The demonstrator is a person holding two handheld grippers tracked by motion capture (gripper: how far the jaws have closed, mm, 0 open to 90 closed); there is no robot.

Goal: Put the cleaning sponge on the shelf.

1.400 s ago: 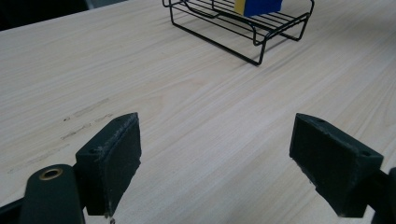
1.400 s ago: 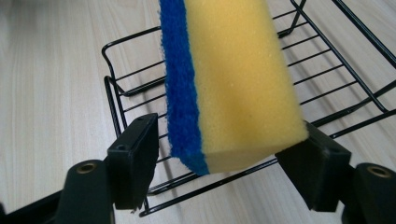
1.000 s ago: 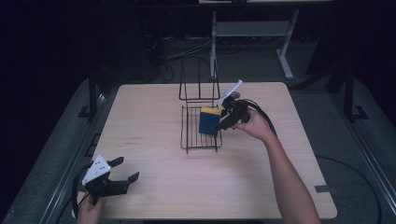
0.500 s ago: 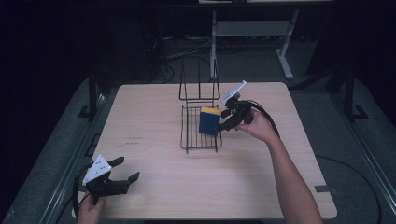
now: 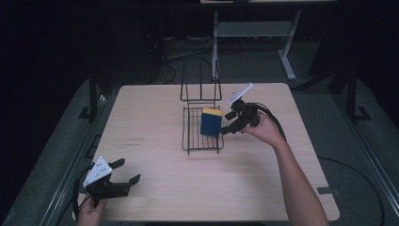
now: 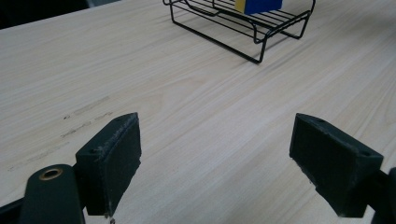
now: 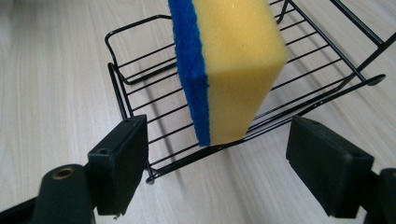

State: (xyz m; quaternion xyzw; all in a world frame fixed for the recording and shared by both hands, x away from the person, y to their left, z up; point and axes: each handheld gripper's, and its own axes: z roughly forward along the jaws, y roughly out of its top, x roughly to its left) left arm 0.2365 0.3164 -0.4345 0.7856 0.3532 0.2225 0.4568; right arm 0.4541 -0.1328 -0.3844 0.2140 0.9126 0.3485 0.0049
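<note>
Releasing step, by the look of it: yellow foam sponge with blue scouring face standing on edge in the black wire rack mid-table, right gripper just beside it, jaws just opened wide, pads off the sponge. Left gripper spread wide over bare light wooden table, holding nothing. Next, probably: back straight away without tipping the sponge
</note>
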